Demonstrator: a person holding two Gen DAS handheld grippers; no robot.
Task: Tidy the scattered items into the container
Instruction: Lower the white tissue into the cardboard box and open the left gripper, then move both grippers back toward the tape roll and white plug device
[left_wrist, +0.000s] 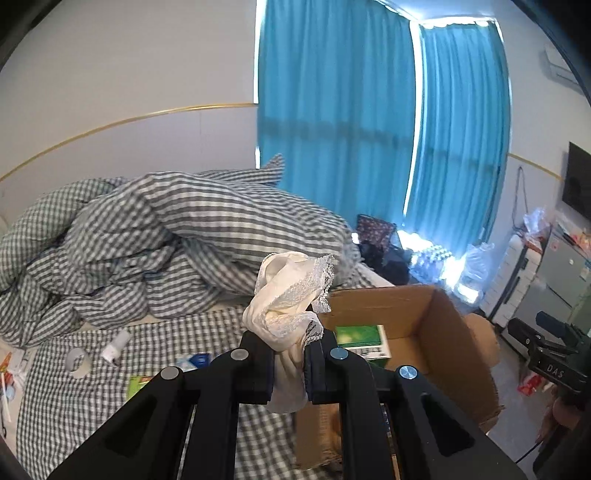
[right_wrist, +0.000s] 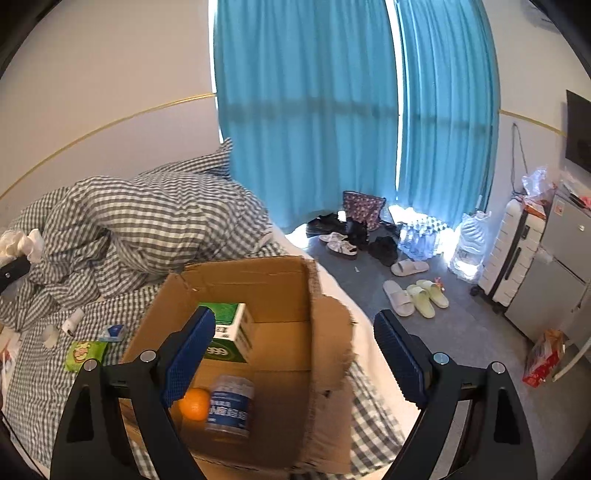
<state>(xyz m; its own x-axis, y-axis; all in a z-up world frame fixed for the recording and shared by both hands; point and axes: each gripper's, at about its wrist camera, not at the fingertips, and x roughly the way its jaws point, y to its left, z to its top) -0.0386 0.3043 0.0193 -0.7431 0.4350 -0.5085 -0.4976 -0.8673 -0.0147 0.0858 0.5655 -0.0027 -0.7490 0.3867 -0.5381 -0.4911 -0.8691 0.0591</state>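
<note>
My left gripper (left_wrist: 289, 360) is shut on a cream lace-trimmed cloth (left_wrist: 291, 295) and holds it above the bed, just left of the open cardboard box (left_wrist: 439, 314). The box (right_wrist: 273, 280) holds a green carton (right_wrist: 231, 330), an orange (right_wrist: 194, 403) and a clear jar with a blue label (right_wrist: 231, 406). My right gripper (right_wrist: 295, 354) is open and empty above the box. The cloth and the left gripper also show at the far left of the right wrist view (right_wrist: 20, 243). A tape roll (left_wrist: 78, 362), a white tube (left_wrist: 116, 345), a blue packet (left_wrist: 195, 360) and a green packet (right_wrist: 85, 354) lie on the bed.
A bunched grey checked duvet (left_wrist: 166, 236) fills the back of the bed. Teal curtains (right_wrist: 314, 110) hang behind. On the floor to the right are shoes and slippers (right_wrist: 410, 291), water bottles (right_wrist: 421, 232), a white suitcase (right_wrist: 511, 251) and a cabinet (right_wrist: 561, 280).
</note>
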